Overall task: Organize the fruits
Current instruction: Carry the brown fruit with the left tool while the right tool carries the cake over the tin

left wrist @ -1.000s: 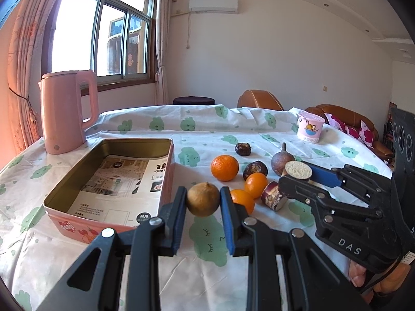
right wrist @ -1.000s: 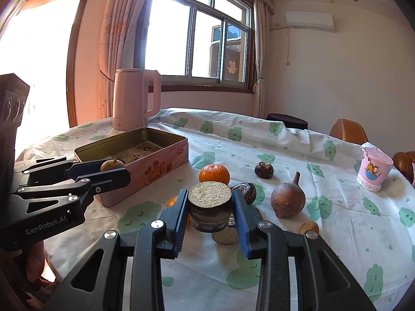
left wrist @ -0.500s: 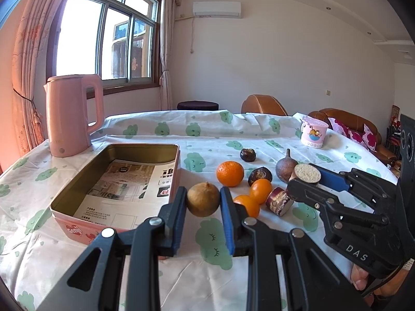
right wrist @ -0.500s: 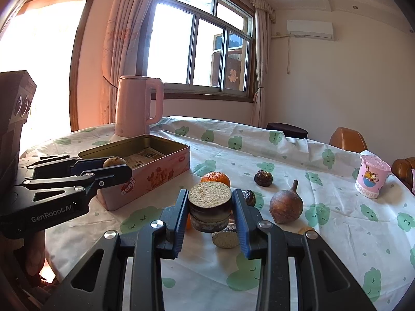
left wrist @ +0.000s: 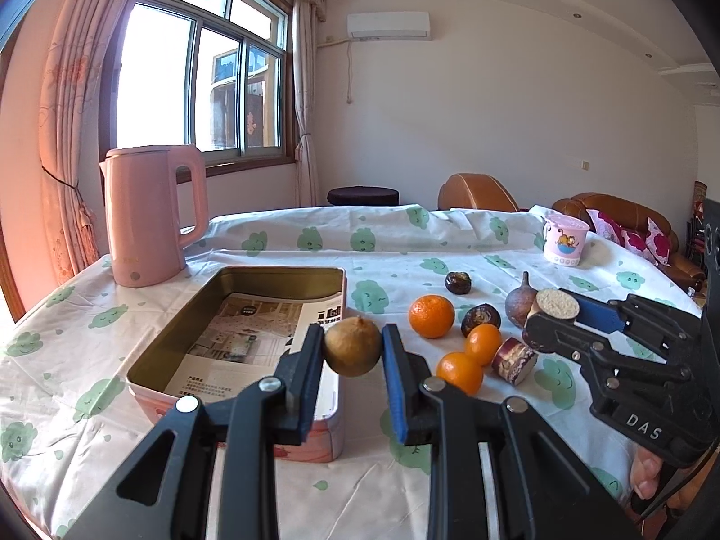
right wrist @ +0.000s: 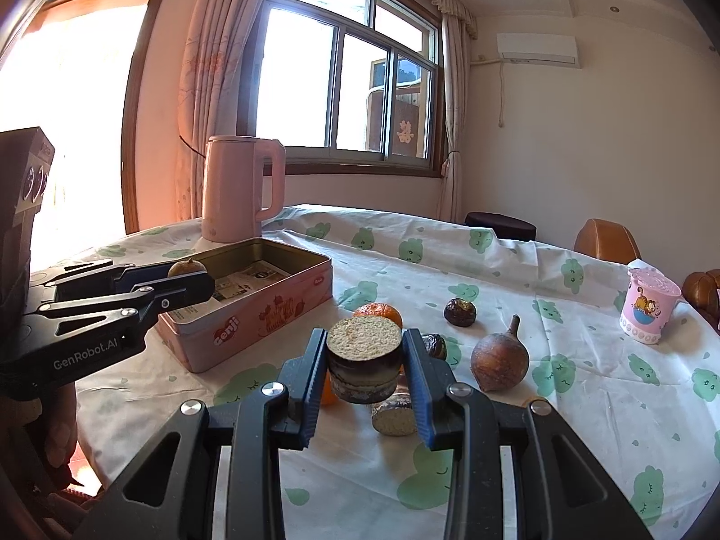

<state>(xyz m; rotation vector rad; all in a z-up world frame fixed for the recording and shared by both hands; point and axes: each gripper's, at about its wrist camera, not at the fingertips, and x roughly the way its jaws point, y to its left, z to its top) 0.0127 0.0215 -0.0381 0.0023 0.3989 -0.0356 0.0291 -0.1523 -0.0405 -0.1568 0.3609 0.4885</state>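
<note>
I noted the surface point(left wrist: 450, 243), draped in a white cloth printed with green clouds, carrying every item. The largest task item was the open rectangular pink metal tin point(left wrist: 189, 342), lined with printed paper and otherwise empty; its long axis ran away from me toward the tall pink electric kettle point(left wrist: 148, 216).

My left hand-held gripper point(left wrist: 353, 348) was clamped on a round tan-brown fruit point(left wrist: 352, 345), held clear of the surface. In the left wrist view the fruit sat at the tin's near right corner, about over the rim. In the right wrist view the same gripper point(right wrist: 189, 276) carried the fruit point(right wrist: 186, 267) above the tin's near end point(right wrist: 270, 310). I judged the left hand nearer the tin, so the release depended on carrying the fruit leftward and forward until it was fully inside the walls.

My right hand-held gripper point(right wrist: 364, 360) was clamped on a short dark-skinned cylindrical piece with a pale cut face point(right wrist: 364, 353), to the right of the tin and well apart from it.

Loose on the cloth lay three oranges, the largest point(left wrist: 431, 321) nearest the tin, a brown bulb-shaped fruit with a stem point(right wrist: 499, 360) and small dark fruits.
</note>
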